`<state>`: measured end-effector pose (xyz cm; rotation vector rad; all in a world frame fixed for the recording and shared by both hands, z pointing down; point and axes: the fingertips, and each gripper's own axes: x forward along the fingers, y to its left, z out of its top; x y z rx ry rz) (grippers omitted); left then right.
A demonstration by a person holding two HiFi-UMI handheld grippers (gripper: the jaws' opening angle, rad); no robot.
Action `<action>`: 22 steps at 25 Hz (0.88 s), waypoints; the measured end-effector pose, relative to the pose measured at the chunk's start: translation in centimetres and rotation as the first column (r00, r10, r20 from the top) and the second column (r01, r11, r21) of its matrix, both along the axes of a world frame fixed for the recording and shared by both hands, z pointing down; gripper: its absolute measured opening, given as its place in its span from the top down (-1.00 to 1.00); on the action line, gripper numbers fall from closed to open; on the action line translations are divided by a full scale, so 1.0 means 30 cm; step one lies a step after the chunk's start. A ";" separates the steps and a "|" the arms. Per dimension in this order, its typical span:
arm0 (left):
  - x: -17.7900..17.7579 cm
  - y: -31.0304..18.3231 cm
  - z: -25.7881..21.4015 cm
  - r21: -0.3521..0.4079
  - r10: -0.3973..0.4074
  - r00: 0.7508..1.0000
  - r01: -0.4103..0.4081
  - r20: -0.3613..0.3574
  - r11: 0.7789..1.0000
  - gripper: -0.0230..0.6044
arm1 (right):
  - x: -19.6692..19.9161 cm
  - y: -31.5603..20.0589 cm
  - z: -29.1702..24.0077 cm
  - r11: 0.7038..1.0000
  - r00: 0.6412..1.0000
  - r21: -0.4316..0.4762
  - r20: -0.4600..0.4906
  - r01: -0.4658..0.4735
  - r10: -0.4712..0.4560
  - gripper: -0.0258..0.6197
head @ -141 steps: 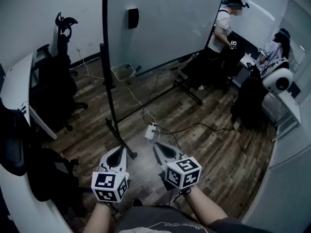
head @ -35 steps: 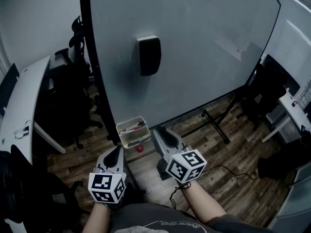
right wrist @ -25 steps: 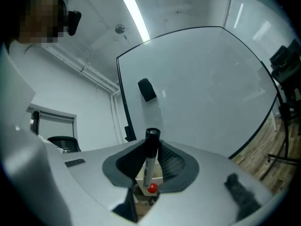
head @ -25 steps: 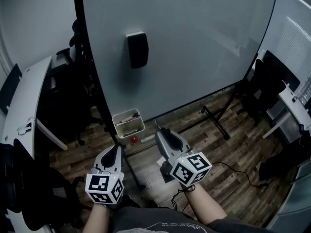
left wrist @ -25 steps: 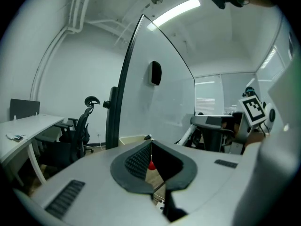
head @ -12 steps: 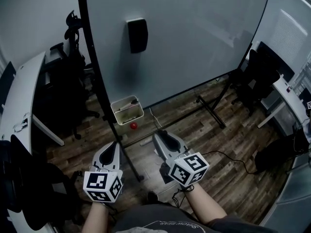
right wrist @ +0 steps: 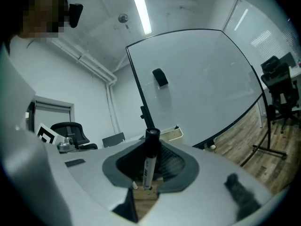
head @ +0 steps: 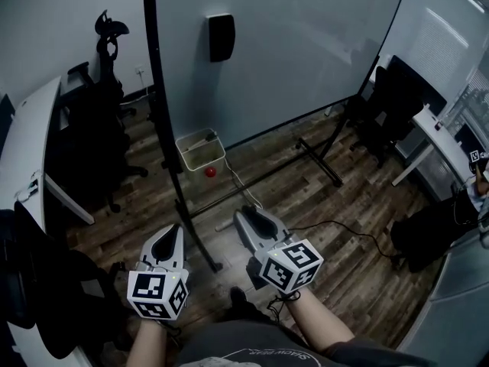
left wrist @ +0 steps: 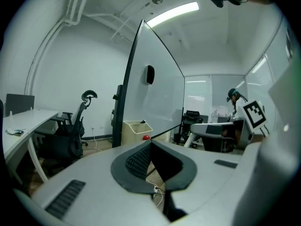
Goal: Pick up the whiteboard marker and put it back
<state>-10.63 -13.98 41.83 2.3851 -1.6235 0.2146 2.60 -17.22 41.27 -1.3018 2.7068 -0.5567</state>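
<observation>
Your right gripper [right wrist: 151,142] holds the whiteboard marker [right wrist: 149,161] upright, its fingers [right wrist: 173,166] pressed on the white barrel with the black cap on top. Your left gripper [left wrist: 150,146] carries nothing, and its fingers [left wrist: 136,161] are drawn narrow, meeting at the tips. Both grippers hang low over the wooden floor [head: 336,228], facing the whiteboard [head: 306,44], with its cream tray [head: 200,150] and black eraser [head: 221,37] ahead.

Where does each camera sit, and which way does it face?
Head view: on the head, looking steeply down at floor, whiteboard, left gripper, right gripper, forearms.
Left gripper view: on that gripper, looking along its empty closed jaws toward the whiteboard's edge.
Right gripper view: on that gripper, looking along jaws gripping the marker, toward the whiteboard.
Shared: the whiteboard.
</observation>
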 end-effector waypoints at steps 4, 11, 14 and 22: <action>-0.007 0.070 -0.008 0.004 0.009 0.998 -0.009 -0.056 1.000 0.88 | -0.004 0.079 -0.002 1.000 1.000 -0.001 -0.011 -0.015 0.015 0.65; -0.012 0.203 0.003 -0.001 0.034 0.998 -0.034 -0.047 0.999 0.88 | -0.009 0.221 0.006 0.999 0.999 -0.005 -0.029 -0.032 0.032 0.65; -0.015 0.247 0.010 -0.003 0.039 0.998 -0.039 -0.050 0.999 0.88 | -0.007 0.270 0.012 0.999 0.999 -0.005 -0.031 -0.042 0.042 0.65; -0.013 0.306 0.002 0.007 0.051 0.997 -0.051 -0.053 0.999 0.88 | -0.009 0.339 0.016 0.999 0.998 -0.007 -0.037 -0.054 0.054 0.65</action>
